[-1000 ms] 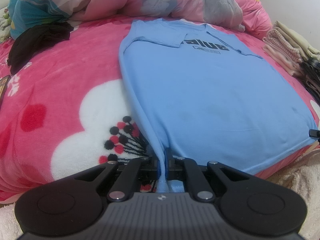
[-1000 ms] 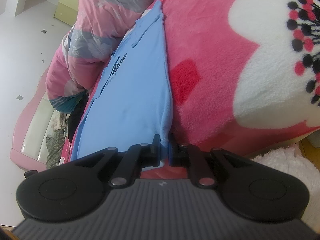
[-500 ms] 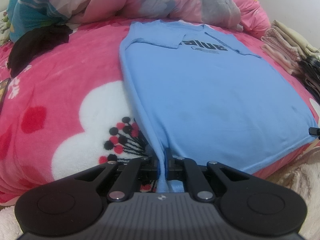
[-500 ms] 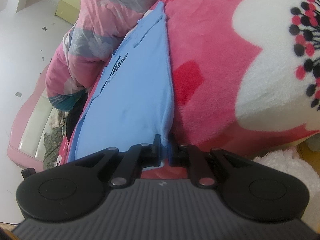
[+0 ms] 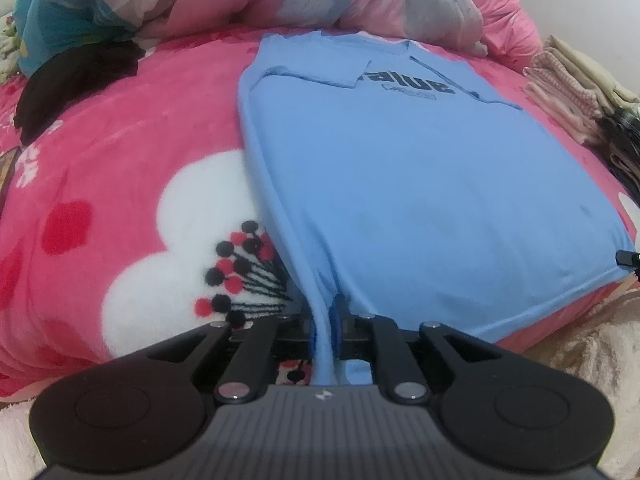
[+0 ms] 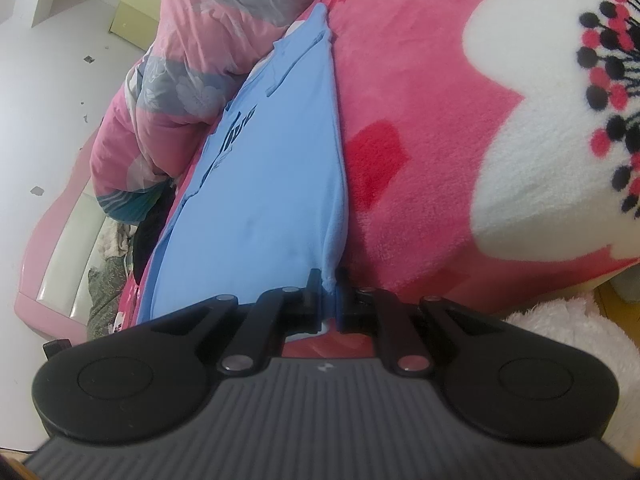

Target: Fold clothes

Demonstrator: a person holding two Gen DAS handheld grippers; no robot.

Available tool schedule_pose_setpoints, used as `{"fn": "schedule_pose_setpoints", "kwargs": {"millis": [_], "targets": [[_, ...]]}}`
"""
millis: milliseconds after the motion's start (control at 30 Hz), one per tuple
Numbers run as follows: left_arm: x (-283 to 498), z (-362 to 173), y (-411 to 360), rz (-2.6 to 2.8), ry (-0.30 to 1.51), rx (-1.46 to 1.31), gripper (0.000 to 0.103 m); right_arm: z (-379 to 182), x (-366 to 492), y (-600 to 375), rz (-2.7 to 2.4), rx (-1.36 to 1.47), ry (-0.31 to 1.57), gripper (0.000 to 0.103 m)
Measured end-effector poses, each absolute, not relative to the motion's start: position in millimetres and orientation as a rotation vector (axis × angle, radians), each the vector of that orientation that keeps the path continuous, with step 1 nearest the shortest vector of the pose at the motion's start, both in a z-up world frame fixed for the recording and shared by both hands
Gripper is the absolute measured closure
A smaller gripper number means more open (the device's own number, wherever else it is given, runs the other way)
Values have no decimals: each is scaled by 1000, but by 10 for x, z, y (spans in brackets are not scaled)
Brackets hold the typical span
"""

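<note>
Blue tee [image 5: 400,184] hem corners clamped btwn L fingers [image 5: 338,312], R fingers [image 6: 314,284].

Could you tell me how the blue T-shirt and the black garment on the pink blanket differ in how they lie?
The blue T-shirt is spread flat, sleeves folded in, its hem corners pinched by the left gripper and right gripper; the black garment lies crumpled and untouched. The T-shirt shows dark lettering; the black garment looks plain. Both rest on the pink blanket.
</note>
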State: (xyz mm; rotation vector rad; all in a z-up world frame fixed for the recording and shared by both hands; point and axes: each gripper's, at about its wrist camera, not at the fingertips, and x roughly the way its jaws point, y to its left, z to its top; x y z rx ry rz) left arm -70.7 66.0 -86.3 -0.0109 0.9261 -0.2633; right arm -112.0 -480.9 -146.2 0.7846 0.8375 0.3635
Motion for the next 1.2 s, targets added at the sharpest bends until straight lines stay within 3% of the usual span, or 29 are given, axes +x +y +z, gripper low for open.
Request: {"fn": "schedule_pose_setpoints", "kwargs": {"millis": [267,500,1200], "targets": [[-722,-885,670,-266,936,-25,90,-1475,-1118,-4817,366,789,837,99],[-748,-905,695,-274,926,-44,98,-1459,-1119,-4807,364,773,835,99],[-868,-698,696,-290,859,-46,99,-1186,-1222,-4771,376,729,745,100]]}}
